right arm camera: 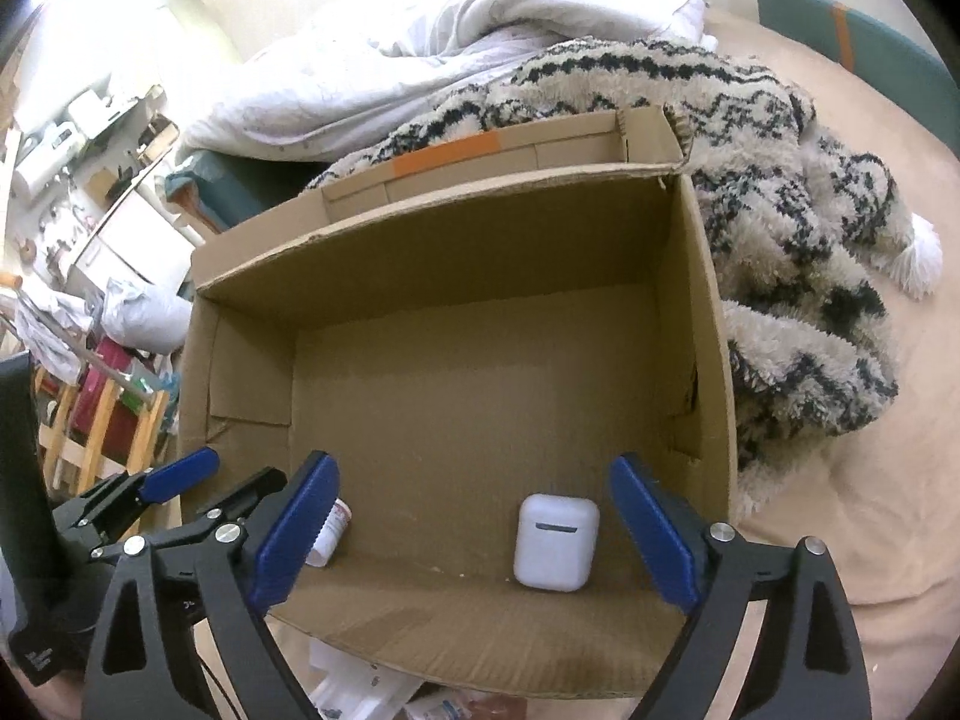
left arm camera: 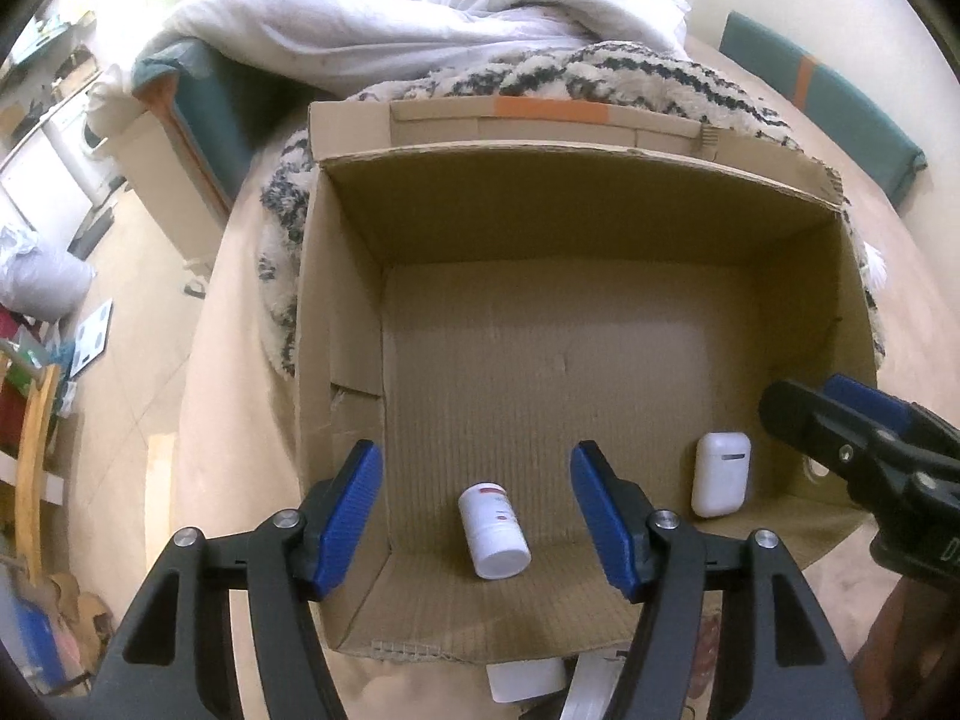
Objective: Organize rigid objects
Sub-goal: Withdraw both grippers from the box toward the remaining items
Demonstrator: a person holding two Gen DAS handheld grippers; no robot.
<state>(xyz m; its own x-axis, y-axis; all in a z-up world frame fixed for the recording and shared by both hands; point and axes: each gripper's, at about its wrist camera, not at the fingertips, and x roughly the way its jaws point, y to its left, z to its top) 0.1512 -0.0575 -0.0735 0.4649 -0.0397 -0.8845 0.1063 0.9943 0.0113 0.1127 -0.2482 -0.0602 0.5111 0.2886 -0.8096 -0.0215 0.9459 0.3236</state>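
The left gripper tilts steeply downward, its blue-padded fingers spread apart with nothing pressed between them. Beside it, the right gripper also angles downward (its fingers stand wider still), gripping nothing. Each gripper shows at the edge of the other's view.

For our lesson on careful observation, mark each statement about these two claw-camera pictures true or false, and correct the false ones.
1. The white bottle stands upright. False: it lies on its side on the box floor.
2. The white earbud case sits inside the cardboard box. True.
3. The left claw grips the bottle. False: its pads stand apart, clear of it.
4. The right claw is open. True.
5. A patterned fuzzy blanket lies beside the box. True.
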